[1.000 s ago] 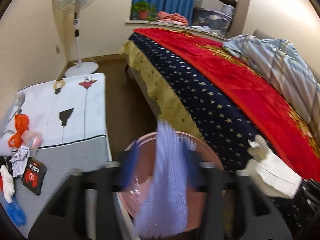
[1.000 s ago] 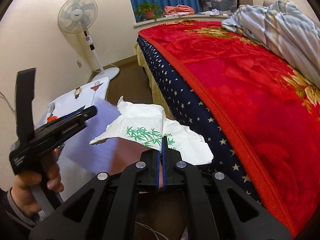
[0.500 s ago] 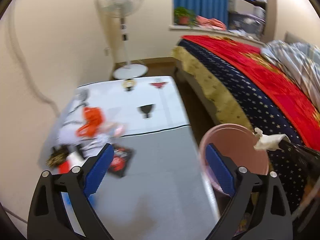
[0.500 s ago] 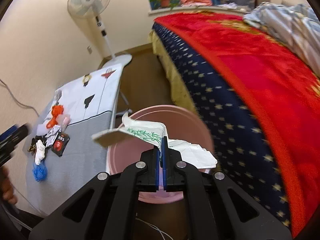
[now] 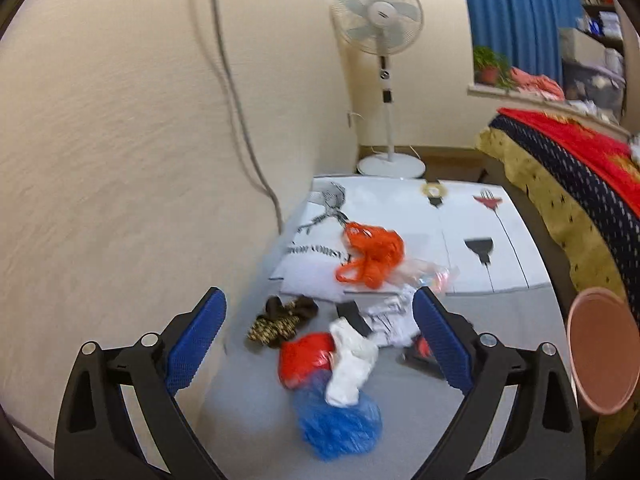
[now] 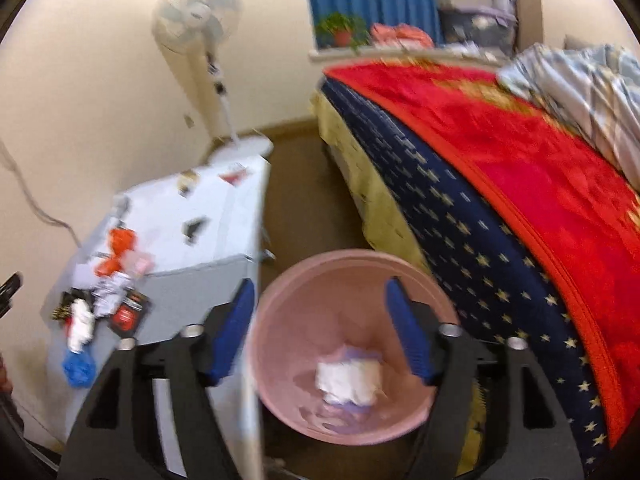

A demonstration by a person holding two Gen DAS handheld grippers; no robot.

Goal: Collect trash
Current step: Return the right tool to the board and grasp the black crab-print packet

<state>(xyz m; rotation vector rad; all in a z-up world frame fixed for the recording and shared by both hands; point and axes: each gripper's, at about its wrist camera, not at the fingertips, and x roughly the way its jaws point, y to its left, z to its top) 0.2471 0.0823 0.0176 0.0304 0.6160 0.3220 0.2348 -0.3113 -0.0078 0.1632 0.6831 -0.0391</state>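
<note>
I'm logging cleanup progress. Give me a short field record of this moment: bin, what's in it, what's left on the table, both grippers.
bin: round pink plastic bin on the floor between table and bed
bin contents: crumpled white paper over pale purple scraps
table: low grey-and-white covered table
trash left: blue plastic wad, white crumpled tissue, red wrapper, orange plastic bag
left gripper: open, empty, aimed at the table trash
right gripper: fingers opening over the bin, nothing between them
</note>
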